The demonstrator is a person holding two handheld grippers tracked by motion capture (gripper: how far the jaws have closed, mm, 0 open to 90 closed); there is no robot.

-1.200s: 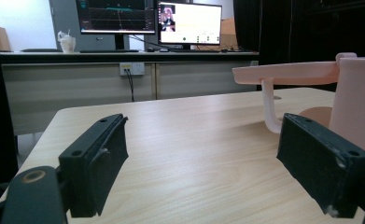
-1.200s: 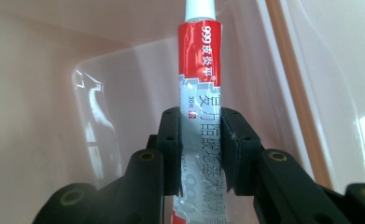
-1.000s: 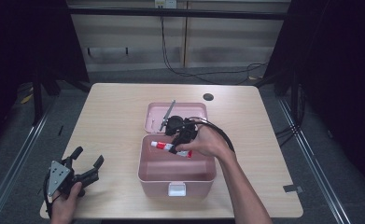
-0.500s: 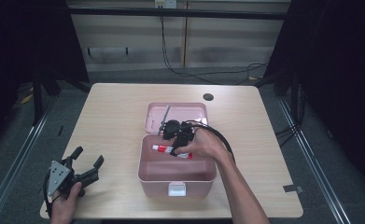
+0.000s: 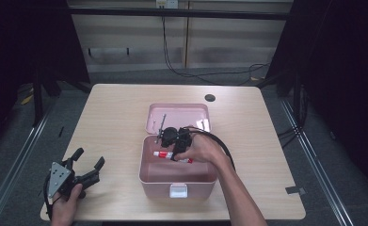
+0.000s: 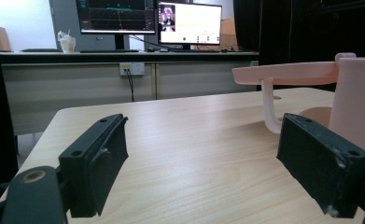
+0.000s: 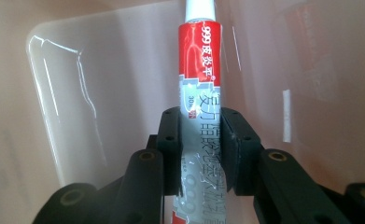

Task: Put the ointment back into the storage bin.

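Observation:
A pink plastic box (image 5: 149, 175) stands open mid-table, its lid (image 5: 177, 116) lying flat behind it. My right gripper (image 5: 173, 155) reaches down into the box, shut on a red and white ointment tube (image 5: 164, 154). In the right gripper view the tube (image 7: 200, 60) runs up between the two pads, and the box's pink wall (image 7: 101, 70) lies right behind it. My left gripper (image 5: 88, 159) rests on the table at the front left, open with nothing between its jaws. In the left gripper view its jaws stand wide over bare wood, the box (image 6: 355, 93) at the right.
The wooden table (image 5: 111, 122) has a dark round hole (image 5: 210, 98) near its far edge. The right gripper's cable (image 5: 221, 143) loops beside the box. Beyond the table lie a dark floor, cables and a wall panel.
My right gripper has sunk with the tube, from over the box's back edge down into the box. The left gripper has stayed where it was.

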